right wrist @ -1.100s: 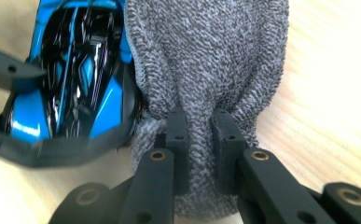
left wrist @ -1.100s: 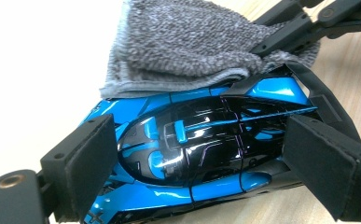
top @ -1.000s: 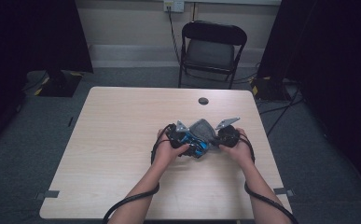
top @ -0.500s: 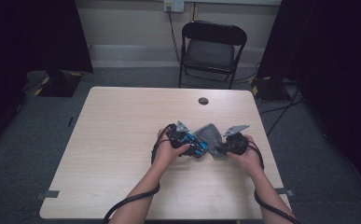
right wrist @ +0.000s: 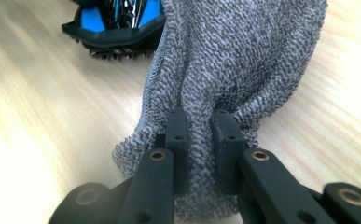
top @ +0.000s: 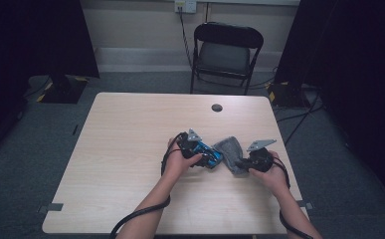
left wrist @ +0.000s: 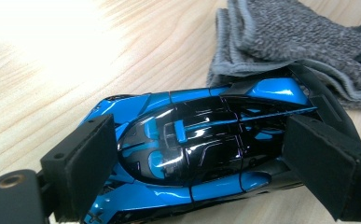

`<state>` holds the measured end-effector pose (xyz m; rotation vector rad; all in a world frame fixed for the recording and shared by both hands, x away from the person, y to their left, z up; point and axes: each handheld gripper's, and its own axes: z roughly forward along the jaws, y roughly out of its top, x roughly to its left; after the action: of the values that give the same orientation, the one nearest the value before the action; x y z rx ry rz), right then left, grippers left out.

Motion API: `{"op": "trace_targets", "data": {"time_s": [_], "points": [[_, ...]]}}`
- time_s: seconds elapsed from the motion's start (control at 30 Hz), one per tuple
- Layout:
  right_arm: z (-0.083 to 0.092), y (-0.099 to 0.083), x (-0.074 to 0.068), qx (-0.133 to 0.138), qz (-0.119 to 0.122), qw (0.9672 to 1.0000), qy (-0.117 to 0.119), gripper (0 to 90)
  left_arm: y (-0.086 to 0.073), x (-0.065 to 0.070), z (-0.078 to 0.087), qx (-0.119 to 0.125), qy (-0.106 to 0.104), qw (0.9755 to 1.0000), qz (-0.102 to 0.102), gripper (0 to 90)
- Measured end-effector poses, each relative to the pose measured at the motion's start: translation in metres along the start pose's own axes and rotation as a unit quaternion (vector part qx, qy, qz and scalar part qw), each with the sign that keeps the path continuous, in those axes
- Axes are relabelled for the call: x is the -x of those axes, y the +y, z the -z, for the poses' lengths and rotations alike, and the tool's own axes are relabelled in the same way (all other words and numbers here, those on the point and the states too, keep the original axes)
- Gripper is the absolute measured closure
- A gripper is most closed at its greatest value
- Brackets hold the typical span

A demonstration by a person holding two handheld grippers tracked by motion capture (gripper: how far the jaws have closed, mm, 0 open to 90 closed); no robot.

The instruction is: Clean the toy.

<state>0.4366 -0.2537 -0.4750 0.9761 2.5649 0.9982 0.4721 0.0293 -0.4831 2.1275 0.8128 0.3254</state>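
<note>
Grey knit cloth, soft and light, lies mid-surface right of the toy car; right tool pinches its bunched near edge, left tool seemingly clamps the hard, glossy car.

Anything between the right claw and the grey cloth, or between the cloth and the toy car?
Nothing visible. The right claw is already shut on a fold of the grey cloth, and the cloth's far end lies against the blue toy car, which the left claw holds.
</note>
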Motion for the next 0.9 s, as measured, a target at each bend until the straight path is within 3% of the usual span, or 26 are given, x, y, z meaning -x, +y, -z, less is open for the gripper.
{"op": "trace_targets", "data": {"time_s": [0.2,0.6,0.9], "points": [[0.01,-0.008,0.0,-0.005,-0.003,1.0,0.0,78.9,0.001,0.0,0.0,-0.003,0.0,1.0,0.002,10.2],[0.036,-0.025,0.008,0.008,-0.031,0.9995,-0.001,79.0,0.001,0.0,0.0,-0.007,0.002,1.0,0.001,10.3],[0.054,-0.027,0.008,0.032,-0.047,0.9983,-0.008,79.0,0.002,0.001,0.0,-0.008,0.003,1.0,0.002,10.4]]}}
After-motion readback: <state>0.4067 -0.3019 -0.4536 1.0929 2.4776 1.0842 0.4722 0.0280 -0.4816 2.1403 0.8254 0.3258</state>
